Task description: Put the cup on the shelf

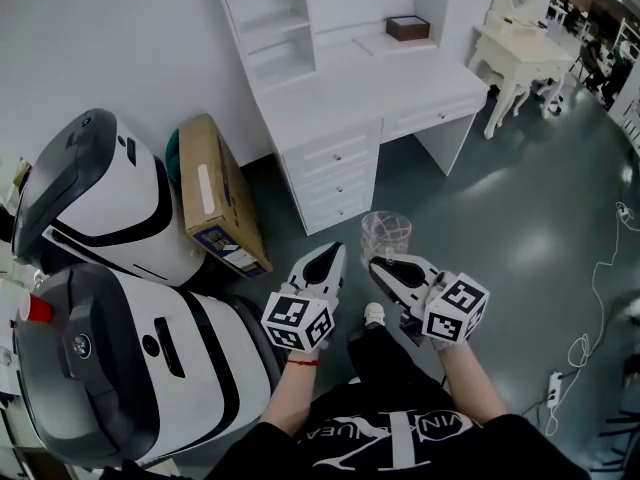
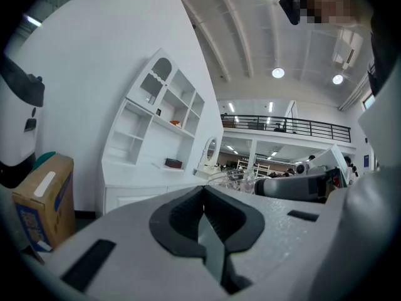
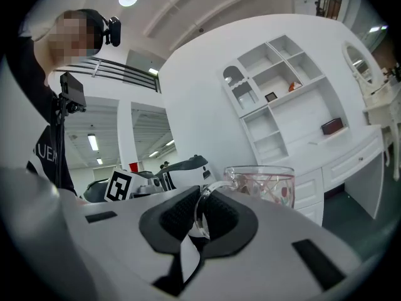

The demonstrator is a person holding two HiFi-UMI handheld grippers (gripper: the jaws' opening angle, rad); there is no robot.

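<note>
One clear glass cup (image 1: 386, 234) is held in the air just right of centre in the head view, its handle clamped between the jaws of the right gripper (image 1: 383, 263). The left gripper (image 1: 334, 253), just beside it, is closed with nothing between its jaws. The white shelf (image 1: 268, 23) is seen at upper centre, well apart from the cup.

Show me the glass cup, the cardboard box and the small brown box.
glass cup (image 1: 386, 235), head view, its clear wall.
cardboard box (image 1: 225, 206), head view, its top face.
small brown box (image 1: 408, 28), head view, its side.
</note>
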